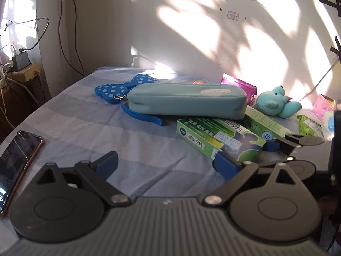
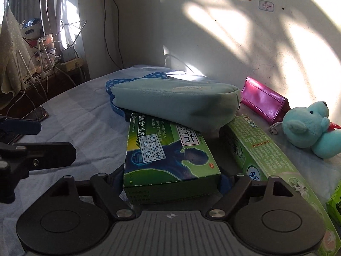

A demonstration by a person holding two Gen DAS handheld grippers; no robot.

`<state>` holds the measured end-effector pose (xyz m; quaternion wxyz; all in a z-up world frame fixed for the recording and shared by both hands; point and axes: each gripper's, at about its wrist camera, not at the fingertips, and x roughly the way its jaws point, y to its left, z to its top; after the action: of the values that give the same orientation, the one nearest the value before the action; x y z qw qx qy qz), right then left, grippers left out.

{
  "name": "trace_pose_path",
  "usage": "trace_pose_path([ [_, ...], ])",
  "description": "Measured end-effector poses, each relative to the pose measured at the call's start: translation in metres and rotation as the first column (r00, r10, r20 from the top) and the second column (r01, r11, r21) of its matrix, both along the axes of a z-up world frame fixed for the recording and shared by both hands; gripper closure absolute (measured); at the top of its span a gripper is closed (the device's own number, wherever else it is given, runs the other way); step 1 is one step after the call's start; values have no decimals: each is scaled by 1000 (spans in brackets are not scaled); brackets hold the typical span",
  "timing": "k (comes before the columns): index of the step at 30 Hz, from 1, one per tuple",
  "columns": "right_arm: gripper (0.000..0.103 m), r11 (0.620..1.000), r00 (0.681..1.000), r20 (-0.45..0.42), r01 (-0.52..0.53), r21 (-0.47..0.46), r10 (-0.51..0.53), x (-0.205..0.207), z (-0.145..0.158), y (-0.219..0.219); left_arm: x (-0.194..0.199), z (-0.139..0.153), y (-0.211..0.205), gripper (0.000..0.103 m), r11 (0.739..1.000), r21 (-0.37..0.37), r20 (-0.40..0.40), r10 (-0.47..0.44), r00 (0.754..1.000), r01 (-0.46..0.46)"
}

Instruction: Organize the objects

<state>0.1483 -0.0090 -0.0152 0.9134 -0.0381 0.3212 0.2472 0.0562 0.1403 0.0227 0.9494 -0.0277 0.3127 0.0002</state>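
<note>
Left gripper (image 1: 165, 162): spread wide, empty, over bare striped sheet (image 1: 85, 132). Green medicine box (image 2: 168, 157): directly ahead of right gripper (image 2: 171, 183), long axis running away, near end clamped between both pads, far end pinned under teal pouch (image 2: 174, 102).

The left gripper (image 1: 165, 160) is seen low in the frame with its blue pads wide apart over a blue striped cloth (image 1: 89, 128). A green medicine box (image 1: 219, 137) is found right of centre, with a light blue pencil case (image 1: 187, 101) laid partly over it. A polka-dot bow (image 1: 119, 87) is seen behind the case, a turquoise plush toy (image 1: 277, 102) at the right, and a phone (image 1: 17, 160) at the left edge. The right gripper (image 1: 245, 151) is placed around the box's near end.
</note>
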Motion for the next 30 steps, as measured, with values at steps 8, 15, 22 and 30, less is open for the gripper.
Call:
trace_pose_path([
  [8, 20, 991, 992, -41, -118, 65, 121, -79, 5, -88, -8, -6, -20, 4, 985, -70, 0, -155, 988, 155],
  [15, 14, 997, 1000, -11, 15, 81, -14, -112, -2, -117, -6, -8, -60, 4, 959, -78, 36, -271, 962, 273],
  [22, 12, 999, 998, 37, 44, 4, -44, -131, -6, -110, -14, -23, -89, 13, 918, -105, 13, -383, 924, 382],
  [30, 40, 995, 992, 77, 97, 18, -98, -138, -6, -113, -28, -36, -102, 29, 899, -160, 32, -409, 912, 409],
])
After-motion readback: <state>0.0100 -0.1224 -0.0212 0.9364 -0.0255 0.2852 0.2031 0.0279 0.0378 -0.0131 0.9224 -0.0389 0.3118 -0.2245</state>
